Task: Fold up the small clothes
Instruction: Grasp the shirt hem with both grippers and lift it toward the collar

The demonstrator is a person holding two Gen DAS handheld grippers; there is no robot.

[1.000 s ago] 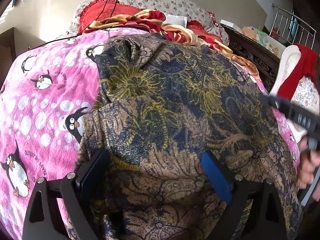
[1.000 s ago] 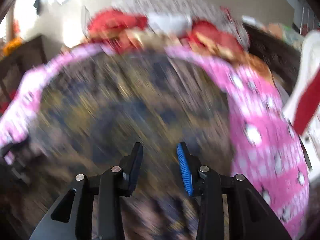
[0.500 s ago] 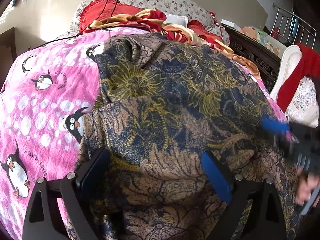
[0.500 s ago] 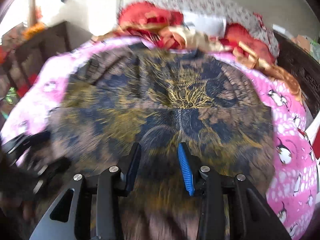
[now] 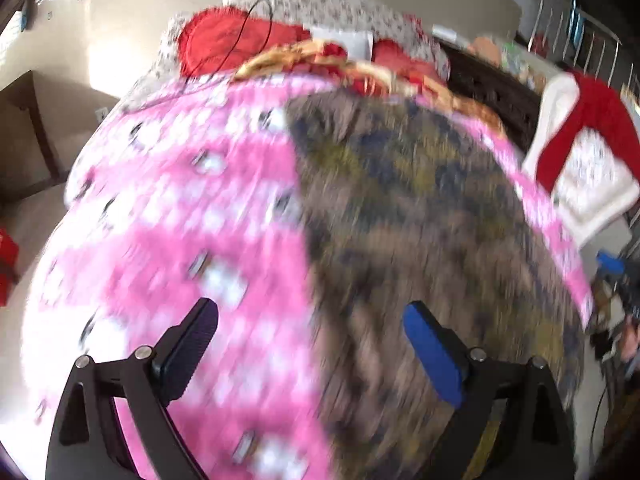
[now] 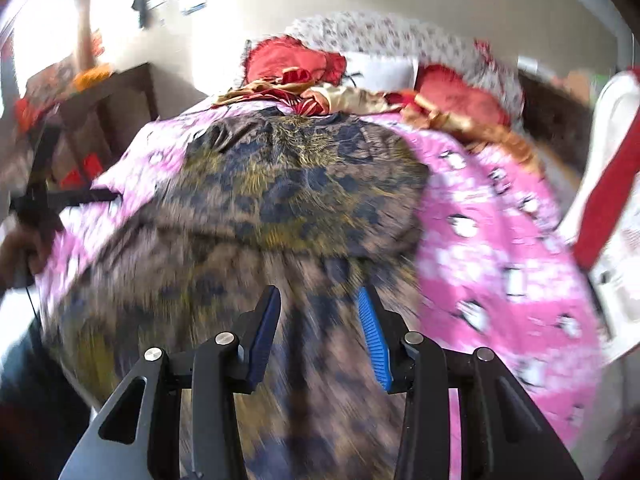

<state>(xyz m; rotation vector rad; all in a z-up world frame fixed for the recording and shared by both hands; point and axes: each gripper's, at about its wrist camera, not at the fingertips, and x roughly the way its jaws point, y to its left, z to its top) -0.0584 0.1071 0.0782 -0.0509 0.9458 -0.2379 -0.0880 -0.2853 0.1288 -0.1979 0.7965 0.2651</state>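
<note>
Both tongs hang open and empty over a brown patterned garment (image 6: 304, 200) on the pink penguin blanket (image 6: 500, 248): left tongs (image 5: 308, 344) wide, right tongs (image 6: 318, 336) narrower. A clean fold likely calls for pinching matching hem corners and lifting evenly.

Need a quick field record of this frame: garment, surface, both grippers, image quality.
garment: brown, navy and gold patterned cloth, spread on the bed, rumpled
surface: pink penguin blanket
left hand-held gripper: open, empty, over the cloth's left edge
right hand-held gripper: open, empty, above the cloth
background: red pillows at the head of the bed
image quality: motion blur in both views
</note>
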